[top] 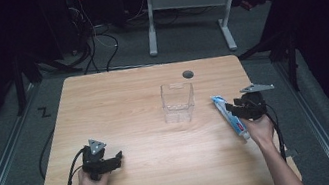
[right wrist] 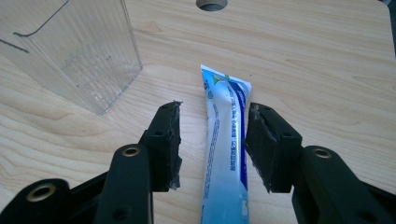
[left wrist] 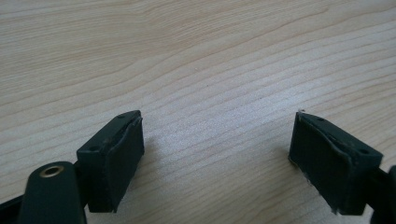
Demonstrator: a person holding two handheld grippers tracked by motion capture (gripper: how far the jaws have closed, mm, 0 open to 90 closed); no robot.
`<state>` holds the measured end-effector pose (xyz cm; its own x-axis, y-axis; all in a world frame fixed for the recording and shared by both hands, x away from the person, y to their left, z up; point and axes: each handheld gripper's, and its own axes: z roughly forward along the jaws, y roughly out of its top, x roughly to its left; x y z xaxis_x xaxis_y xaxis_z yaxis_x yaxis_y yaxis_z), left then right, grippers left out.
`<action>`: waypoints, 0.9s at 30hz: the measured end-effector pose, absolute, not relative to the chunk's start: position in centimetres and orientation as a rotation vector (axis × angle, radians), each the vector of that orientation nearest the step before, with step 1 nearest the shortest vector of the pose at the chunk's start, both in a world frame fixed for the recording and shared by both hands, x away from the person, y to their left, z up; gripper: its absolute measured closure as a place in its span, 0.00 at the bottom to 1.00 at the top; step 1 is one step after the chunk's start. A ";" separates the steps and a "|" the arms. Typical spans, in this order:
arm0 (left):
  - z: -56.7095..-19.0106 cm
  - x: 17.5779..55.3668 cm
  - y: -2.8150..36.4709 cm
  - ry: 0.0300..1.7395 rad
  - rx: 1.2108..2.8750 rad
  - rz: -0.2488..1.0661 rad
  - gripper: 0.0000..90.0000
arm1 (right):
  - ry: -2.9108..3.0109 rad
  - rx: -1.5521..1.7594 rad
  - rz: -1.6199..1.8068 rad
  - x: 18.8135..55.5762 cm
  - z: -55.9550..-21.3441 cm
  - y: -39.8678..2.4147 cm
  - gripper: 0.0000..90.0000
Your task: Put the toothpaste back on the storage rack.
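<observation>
A white and blue toothpaste tube [top: 228,114] lies flat on the wooden table [top: 117,95] at the right side, its crimped end pointing away from me. My right gripper [top: 232,110] straddles it. In the right gripper view the tube [right wrist: 224,140] runs between the two jaws of the right gripper [right wrist: 212,135]; one pad is at the tube's edge, the other stands apart from it with bare wood in the gap. My left gripper [top: 113,163] rests low over the table near the front left. In its own view the left gripper [left wrist: 217,154] is wide open with nothing between its jaws.
A clear, ribbed plastic container [top: 178,103] stands upright at the table's middle, left of the tube; its corner [right wrist: 79,56] is close to the right gripper. A round cable hole [top: 188,74] sits near the far edge. Another desk's legs stand beyond.
</observation>
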<state>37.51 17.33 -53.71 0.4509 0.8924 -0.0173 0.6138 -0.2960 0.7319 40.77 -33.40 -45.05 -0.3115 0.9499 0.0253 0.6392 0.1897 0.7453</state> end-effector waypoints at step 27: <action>-53.7 37.5 17.3 1.256 2.023 0.526 0.20 | 2.128 1.530 0.777 44.8 -46.0 -32.3 0.55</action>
